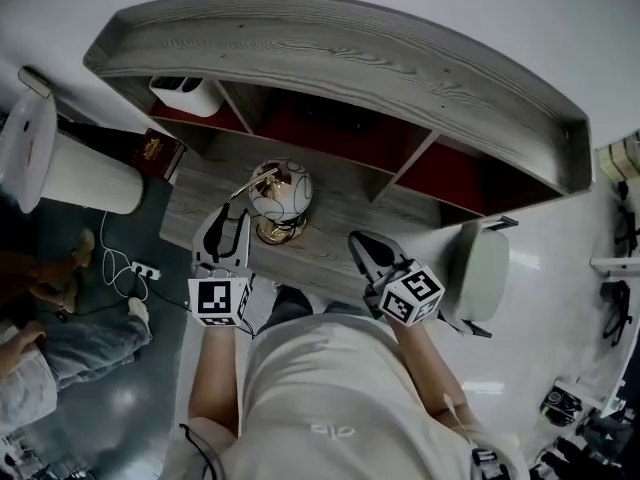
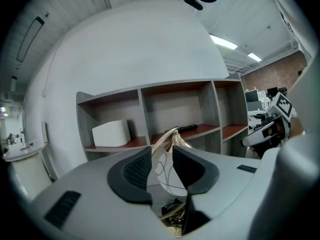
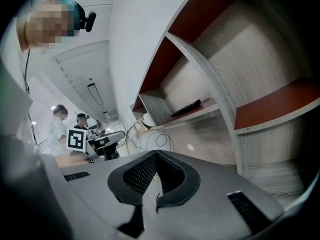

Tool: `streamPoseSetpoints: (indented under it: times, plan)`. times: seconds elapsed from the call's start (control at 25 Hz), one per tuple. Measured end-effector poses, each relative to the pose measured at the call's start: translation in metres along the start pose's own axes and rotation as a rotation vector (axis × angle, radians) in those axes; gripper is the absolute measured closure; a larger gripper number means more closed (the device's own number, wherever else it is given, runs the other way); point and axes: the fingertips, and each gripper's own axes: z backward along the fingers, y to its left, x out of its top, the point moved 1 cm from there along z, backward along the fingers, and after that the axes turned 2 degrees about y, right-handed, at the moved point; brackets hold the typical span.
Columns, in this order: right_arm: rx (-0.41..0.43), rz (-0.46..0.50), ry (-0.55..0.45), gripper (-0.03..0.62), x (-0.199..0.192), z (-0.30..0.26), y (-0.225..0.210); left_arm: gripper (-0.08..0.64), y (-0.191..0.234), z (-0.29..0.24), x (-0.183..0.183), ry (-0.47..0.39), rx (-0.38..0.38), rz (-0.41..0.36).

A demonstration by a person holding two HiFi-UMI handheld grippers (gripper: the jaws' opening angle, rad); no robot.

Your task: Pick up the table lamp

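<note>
Table lamp (image 1: 281,196) stands upright on the grey table (image 1: 335,223), approx mid-table, in front of the shelf unit (image 1: 340,58). It has a white globe w/ dark squiggle lines, a gold base and a gold arc curving up over the top. The left gripper (image 1: 230,224) is clearly the nearer one: in head view its tips sit just beside the lamp on the near-left side, pointing roughly level toward the shelves. In left gripper view its fingers (image 2: 132,171) stand apart w/ nothing pinched. The lamp (image 2: 169,179) fills the gap btwn them and looks wider than that gap, so my read is the globe lies just ahead of the tips, not yet inside. Can't tell if a tip touches it. The right gripper (image 1: 360,243) has its fingers closed on nothing (image 3: 156,158). It is further off at the table's near-right, and in right gripper view the lamp (image 3: 152,143) shows beyond the tips and to their left. What the next move turns on: the lamp is dead ahead of the left fingers, its long axis is vertical and the finger gap runs sideways, so closing would cross that axis, which is fine. But the globe prob. won't fit, so the thinner gold neck or arc looks the better hold, i.e. aim there rather than at the globe. A round, smooth globe could also slip, and the lamp might tip if nudged.
</note>
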Motion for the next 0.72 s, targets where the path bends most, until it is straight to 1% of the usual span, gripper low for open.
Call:
streamPoseSetpoints:
  times: [0.08,0.24,0.36,0.48,0.56,0.6,0.64,0.72]
  plan:
    - [-0.024,-0.004,-0.006,0.561,0.0,-0.006,0.0,0.416,0.01,-0.01,0.003,-0.01,-0.016,-0.009]
    - [-0.065,-0.012,-0.017,0.561,0.001,-0.016,0.0,0.405,0.014,-0.028,0.006,-0.007,-0.102,-0.033]
    - [-0.092,-0.012,-0.027,0.561,0.005,-0.02,-0.001,0.402,0.009,-0.039,0.005,0.003,-0.178,-0.085]
    - [-0.119,-0.014,-0.036,0.561,0.007,-0.021,-0.005,0.407,0.003,-0.049,0.005,0.006,-0.226,-0.133]
    - [-0.135,-0.017,-0.041,0.561,0.008,-0.021,-0.008,0.439,0.0,-0.054,0.004,0.007,-0.252,-0.153]
    - [-0.142,-0.019,-0.043,0.561,0.008,-0.021,-0.009,0.464,-0.001,-0.056,0.004,0.008,-0.263,-0.16]
    - [-0.148,-0.021,-0.045,0.561,0.008,-0.021,-0.009,0.503,-0.002,-0.058,0.004,0.009,-0.272,-0.164]
    - [-0.157,-0.024,-0.047,0.561,0.009,-0.022,-0.009,0.522,-0.002,-0.059,0.004,0.01,-0.289,-0.166]
